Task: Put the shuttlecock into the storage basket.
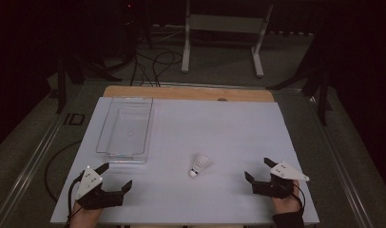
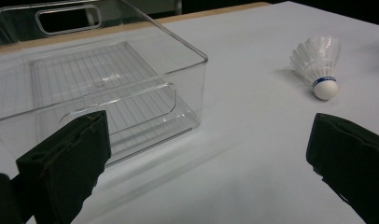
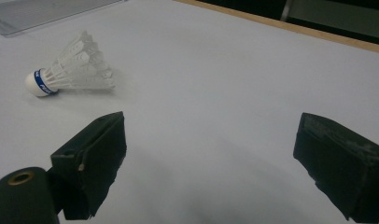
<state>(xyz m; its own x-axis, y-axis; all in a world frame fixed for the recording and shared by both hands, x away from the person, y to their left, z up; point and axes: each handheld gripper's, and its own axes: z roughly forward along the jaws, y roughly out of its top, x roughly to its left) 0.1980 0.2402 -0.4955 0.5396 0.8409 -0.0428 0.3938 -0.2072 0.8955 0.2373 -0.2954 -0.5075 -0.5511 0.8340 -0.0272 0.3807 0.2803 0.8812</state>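
White and light, the shuttlecock [image 1: 199,165] lies on its side on the tabletop [image 1: 219,128] in the high view, between my two hands. Its round nose points toward me and its feathers point away. My right hand-held gripper [image 1: 259,169] looks a bit nearer to it than my left hand-held gripper [image 1: 116,175]. Both are wide open and hold nothing.

From the left gripper view, the shuttlecock [image 2: 319,66] sits off to the far right, and the clear box [image 2: 99,79] is close in front.

From the right gripper view, the shuttlecock [image 3: 68,73] lies ahead to the left, nose leftward. I think the right one should go for it.
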